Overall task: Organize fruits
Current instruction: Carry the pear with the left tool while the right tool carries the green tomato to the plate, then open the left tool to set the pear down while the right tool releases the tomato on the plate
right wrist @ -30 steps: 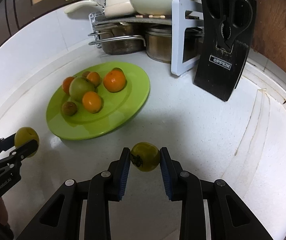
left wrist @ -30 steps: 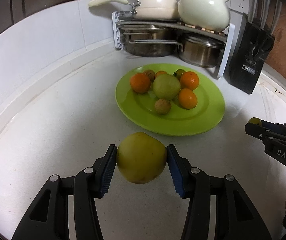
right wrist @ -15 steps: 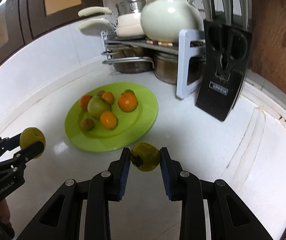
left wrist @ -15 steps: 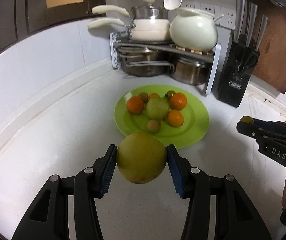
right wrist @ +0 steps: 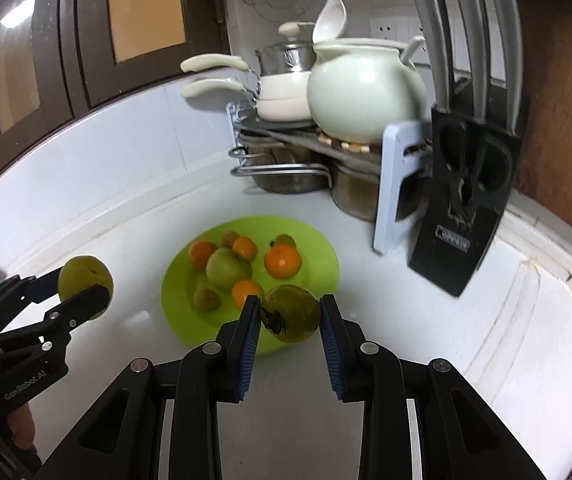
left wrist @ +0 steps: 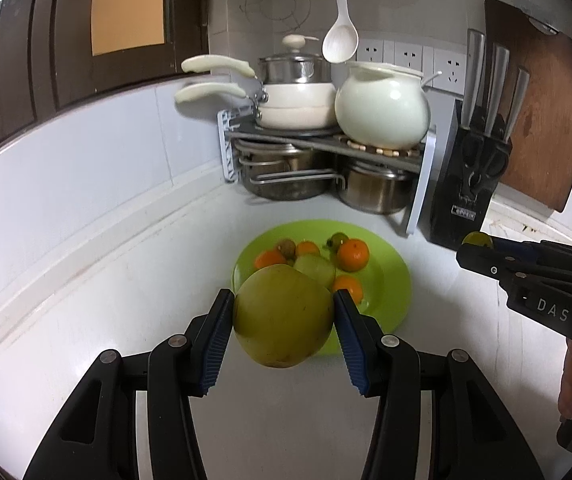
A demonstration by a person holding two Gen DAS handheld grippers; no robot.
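My left gripper (left wrist: 283, 320) is shut on a large yellow-green apple (left wrist: 284, 316), held in the air above the white counter. It also shows at the left of the right wrist view, where the left gripper (right wrist: 82, 288) clamps the apple (right wrist: 84, 276). My right gripper (right wrist: 290, 316) is shut on a small green tomato (right wrist: 292, 314) with a dark stem. A lime-green plate (right wrist: 314, 248) lies on the counter beyond both grippers and holds several oranges, a green apple (right wrist: 226, 268) and small brownish fruits. From the left wrist view the right gripper (left wrist: 476, 246) comes in at the right.
A metal rack (left wrist: 326, 140) with pots, pans and a white ceramic pot (left wrist: 382, 108) stands in the corner behind the plate. A black knife block (left wrist: 470, 176) and a wooden board (left wrist: 542, 100) are at the right. A white ladle (left wrist: 340, 36) hangs on the wall.
Both grippers have risen with their fruits still clamped and tilted up. The plate now looks smaller and farther below, and more of the wall and rack shows.
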